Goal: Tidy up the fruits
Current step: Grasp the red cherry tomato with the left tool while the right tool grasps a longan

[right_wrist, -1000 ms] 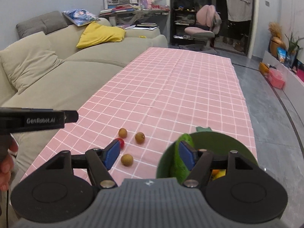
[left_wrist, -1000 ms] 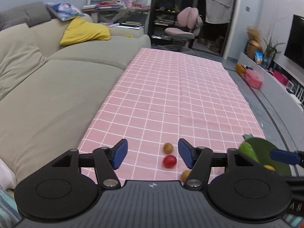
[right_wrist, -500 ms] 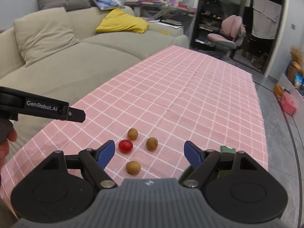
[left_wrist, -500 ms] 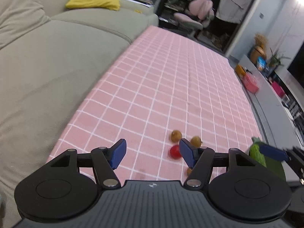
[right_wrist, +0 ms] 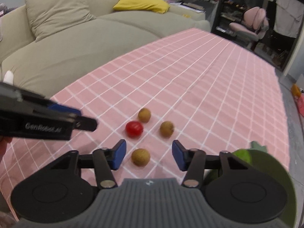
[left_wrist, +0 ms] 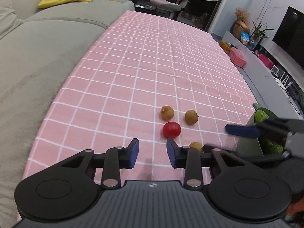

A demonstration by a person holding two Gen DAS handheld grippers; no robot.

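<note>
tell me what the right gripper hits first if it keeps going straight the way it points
Likely the nearest brown fruit: it lies just ahead of the right gripper, in line with the gap between its closing jaws, nothing gripped yet. Depth is uncertain; it could meet the tablecloth beside it instead.

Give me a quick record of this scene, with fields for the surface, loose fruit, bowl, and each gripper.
surface: pink checked tablecloth beside a beige sofa
loose fruit: one red tomato, three brown longans
bowl: green bowl at right, green fruit inside
left gripper: jaws closing, nothing between
right gripper: jaws closing, nearest longan between them, pads not touching
</note>
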